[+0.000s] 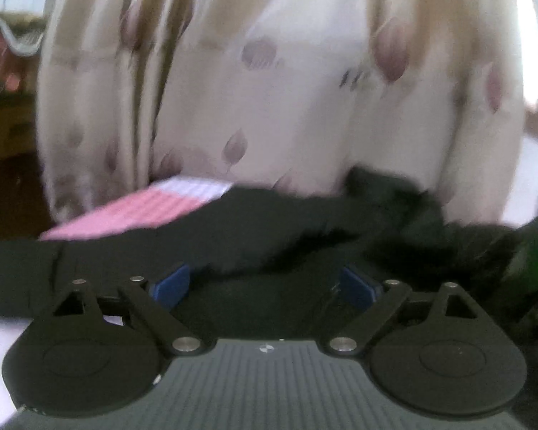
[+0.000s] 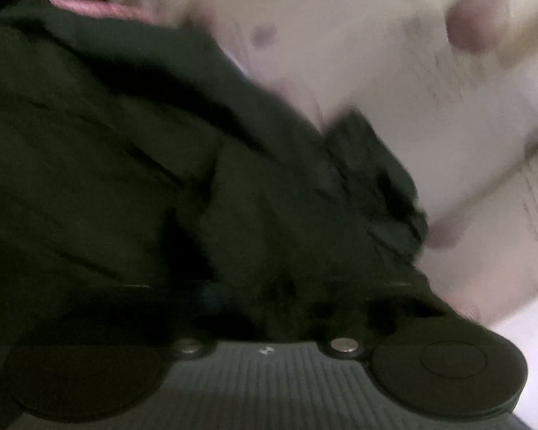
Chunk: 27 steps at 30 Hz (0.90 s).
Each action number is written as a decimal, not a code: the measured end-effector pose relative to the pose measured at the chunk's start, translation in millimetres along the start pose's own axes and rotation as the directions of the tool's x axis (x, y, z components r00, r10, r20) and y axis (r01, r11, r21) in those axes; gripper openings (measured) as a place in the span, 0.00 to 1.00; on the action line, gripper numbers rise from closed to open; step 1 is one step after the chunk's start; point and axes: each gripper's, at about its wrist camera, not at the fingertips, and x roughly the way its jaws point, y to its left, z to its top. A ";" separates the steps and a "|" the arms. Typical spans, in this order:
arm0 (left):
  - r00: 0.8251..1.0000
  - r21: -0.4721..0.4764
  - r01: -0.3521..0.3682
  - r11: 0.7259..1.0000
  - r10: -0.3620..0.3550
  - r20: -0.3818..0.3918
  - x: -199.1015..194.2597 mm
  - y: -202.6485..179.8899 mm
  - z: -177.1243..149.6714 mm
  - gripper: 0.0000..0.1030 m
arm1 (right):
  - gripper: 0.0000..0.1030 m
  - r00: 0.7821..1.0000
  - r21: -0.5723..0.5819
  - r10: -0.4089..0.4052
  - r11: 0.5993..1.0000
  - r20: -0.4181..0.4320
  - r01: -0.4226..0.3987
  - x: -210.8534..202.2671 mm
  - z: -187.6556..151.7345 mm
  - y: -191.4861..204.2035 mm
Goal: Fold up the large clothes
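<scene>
A large dark green-black garment lies spread across the lower half of the left wrist view. My left gripper is open, its blue fingertips wide apart with the garment lying between and under them. In the right wrist view the same dark garment fills most of the frame in heavy folds. My right gripper is buried in the cloth; its fingers are hidden, and the view is blurred.
A cream curtain with mauve leaf prints hangs close behind the garment and also shows in the right wrist view. A pink and white striped cloth lies under the garment's far edge. Dark wooden furniture stands at left.
</scene>
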 end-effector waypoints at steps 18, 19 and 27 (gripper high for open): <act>0.996 0.047 -0.074 0.996 0.076 -0.046 9.3 1.1 -18.4 0.94 | 0.09 0.826 0.617 -0.429 0.554 -0.365 0.559 -86.1 -306.8 -375.6; 0.996 0.050 -0.078 0.996 0.081 -0.047 9.2 0.5 -18.0 0.94 | 0.09 0.833 0.653 -0.396 0.520 -0.386 0.551 -81.7 -330.0 -377.6; 0.995 0.047 -0.065 0.997 0.068 -0.072 -10.2 3.0 -5.1 0.95 | 0.72 0.851 0.851 -0.316 0.188 -0.419 0.490 -94.2 -422.0 -330.4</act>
